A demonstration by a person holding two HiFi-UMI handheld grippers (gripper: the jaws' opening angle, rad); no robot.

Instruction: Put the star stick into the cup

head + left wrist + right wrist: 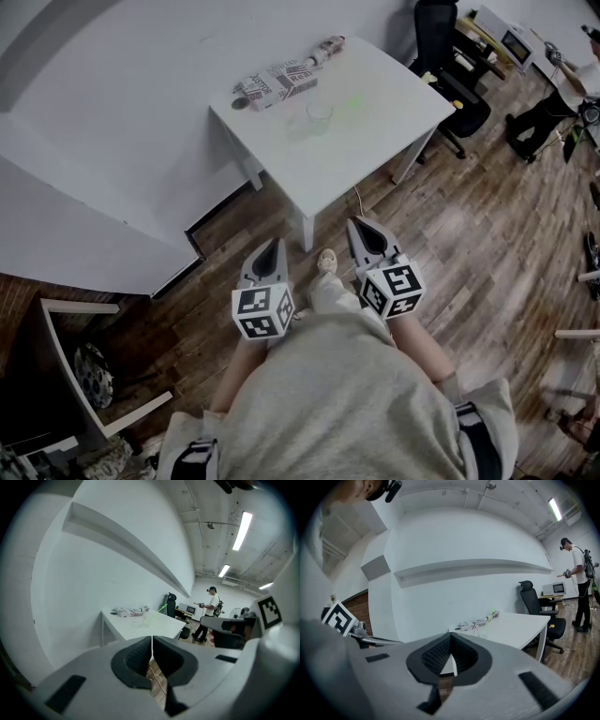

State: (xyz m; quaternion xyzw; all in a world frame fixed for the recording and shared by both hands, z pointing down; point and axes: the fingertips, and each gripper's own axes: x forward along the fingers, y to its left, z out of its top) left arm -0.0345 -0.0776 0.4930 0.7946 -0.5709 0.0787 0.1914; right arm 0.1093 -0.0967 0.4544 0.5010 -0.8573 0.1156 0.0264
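A clear cup stands on the white table ahead of me. Just right of it lies the thin green star stick, which also shows as a green streak in the left gripper view and as a small one in the right gripper view. My left gripper and right gripper are held low over the wooden floor, well short of the table. Both are shut with nothing between the jaws, as the left gripper view and the right gripper view show.
A printed box and a bottle lie at the table's far edge by the white wall. A black office chair stands to the right of the table, and a person stands further right. A cable hangs to the floor.
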